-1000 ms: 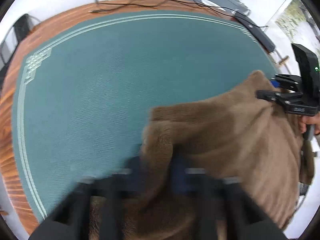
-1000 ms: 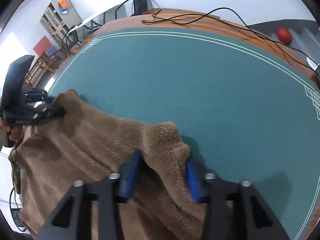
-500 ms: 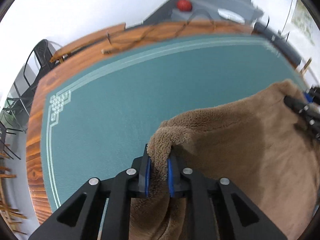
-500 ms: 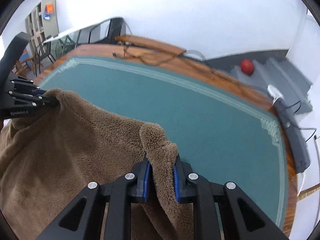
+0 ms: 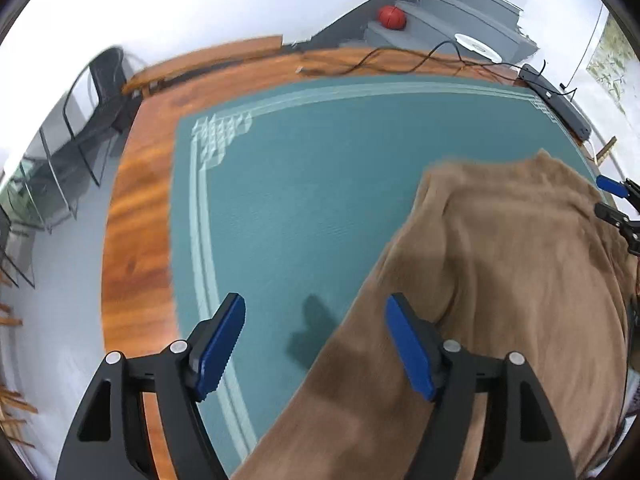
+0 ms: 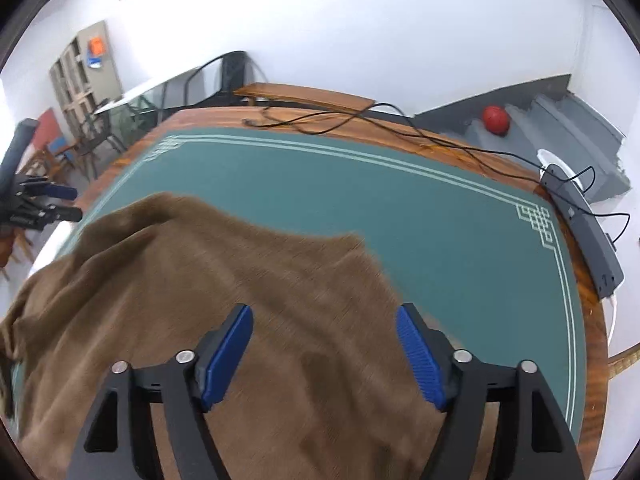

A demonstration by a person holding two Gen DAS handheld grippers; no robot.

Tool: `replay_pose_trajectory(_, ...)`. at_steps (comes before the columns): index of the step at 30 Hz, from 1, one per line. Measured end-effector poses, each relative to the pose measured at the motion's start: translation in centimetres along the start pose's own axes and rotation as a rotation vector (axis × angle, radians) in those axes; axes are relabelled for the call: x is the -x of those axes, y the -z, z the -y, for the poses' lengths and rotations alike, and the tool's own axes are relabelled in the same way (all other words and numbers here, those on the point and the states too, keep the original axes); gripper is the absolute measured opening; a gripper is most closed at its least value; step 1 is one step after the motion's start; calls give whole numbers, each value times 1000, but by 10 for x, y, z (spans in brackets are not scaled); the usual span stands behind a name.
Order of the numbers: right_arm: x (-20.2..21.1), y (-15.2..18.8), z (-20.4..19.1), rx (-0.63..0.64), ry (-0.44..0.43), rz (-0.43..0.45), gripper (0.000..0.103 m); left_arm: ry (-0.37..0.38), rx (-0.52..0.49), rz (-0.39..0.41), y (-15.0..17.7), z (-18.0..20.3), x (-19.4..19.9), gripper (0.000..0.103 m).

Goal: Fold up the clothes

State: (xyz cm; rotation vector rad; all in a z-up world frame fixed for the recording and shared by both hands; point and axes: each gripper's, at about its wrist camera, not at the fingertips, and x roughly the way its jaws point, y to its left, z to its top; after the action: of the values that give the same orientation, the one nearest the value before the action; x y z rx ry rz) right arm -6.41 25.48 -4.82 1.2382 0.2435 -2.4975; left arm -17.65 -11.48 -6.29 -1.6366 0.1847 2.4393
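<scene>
tabletop (image 6: 520,152): wood under a green mat (image 6: 360,200)
garment (image 6: 200,280): brown fleece, lying loose
left gripper (image 5: 316,344): jaws opening, empty
right gripper (image 6: 324,352): jaws opening, empty
stairs (image 6: 560,120): red ball (image 6: 495,120)

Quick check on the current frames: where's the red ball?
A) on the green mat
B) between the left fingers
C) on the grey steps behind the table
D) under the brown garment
C: the red ball sits on the grey steps past the far edge of the table, well off the green mat and away from the brown garment.
</scene>
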Motion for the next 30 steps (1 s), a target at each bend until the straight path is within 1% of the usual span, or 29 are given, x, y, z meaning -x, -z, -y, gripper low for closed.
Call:
replay_pose_trajectory(1,5,8,-7,10,-16,-6,77,5,-8,-21,12,-5,-1,77)
replay_pose_trajectory(2,9,15,-14,21,-33,-13,77,-7,-27,-38,23,-6,-5,77)
replay_pose_trajectory(4,15,30,-26,33,-66,-35,77,-53,-78,-46,37,-4,-14,77)
replay_pose_trajectory(5,16,37,-32,37,-81,-50,77,-64,-102,-42,42,-1,-18,77)
replay_pose_trajectory(8,17,59,-49,51,-101,-93,77,-65,-139,-58,52,7,-33,76)
replay_pose_trajectory(9,17,65,-54,58,-104,-106,77,-43,-132,-60,53,8,-34,75)
replay_pose_trajectory(10,17,71,-58,67,-96,-118,77,-11,-119,-59,53,8,-33,58)
replay_pose_trajectory(11,17,78,-62,75,-89,-131,77,22,-106,-59,54,8,-32,44)
replay_pose_trajectory(12,16,84,-64,79,-84,-142,77,52,-93,-71,53,9,-30,13)
replay_pose_trajectory(13,15,89,-66,82,-79,-153,77,41,-94,-77,52,11,-28,6)
replay_pose_trajectory(15,11,99,-67,67,-70,-171,77,-42,-128,-52,49,16,-18,5)
replay_pose_trajectory(16,9,103,-66,57,-65,-179,77,-89,-114,-30,45,13,-10,5)
replay_pose_trajectory(17,7,107,-65,47,-53,-182,77,-131,-72,-5,41,4,-2,5)
replay_pose_trajectory(19,5,114,-65,33,-38,-182,77,-187,1,49,33,-14,14,5)
replay_pose_trajectory(21,5,118,-67,42,-24,-167,79,-233,16,67,26,-22,17,5)
replay_pose_trajectory(23,3,118,-71,49,-5,-163,83,-263,-1,52,24,-19,7,5)
replay_pose_trajectory(24,2,119,-73,51,3,-161,86,-286,-21,33,24,-15,-1,9)
replay_pose_trajectory(26,0,119,-73,38,6,-160,90,-333,-64,-23,28,-6,-23,9)
replay_pose_trajectory(28,-1,119,-73,33,5,-168,91,-363,-84,-67,36,0,-36,13)
replay_pose_trajectory(30,2,118,-70,26,-5,-181,91,-394,-89,-89,43,1,-40,27)
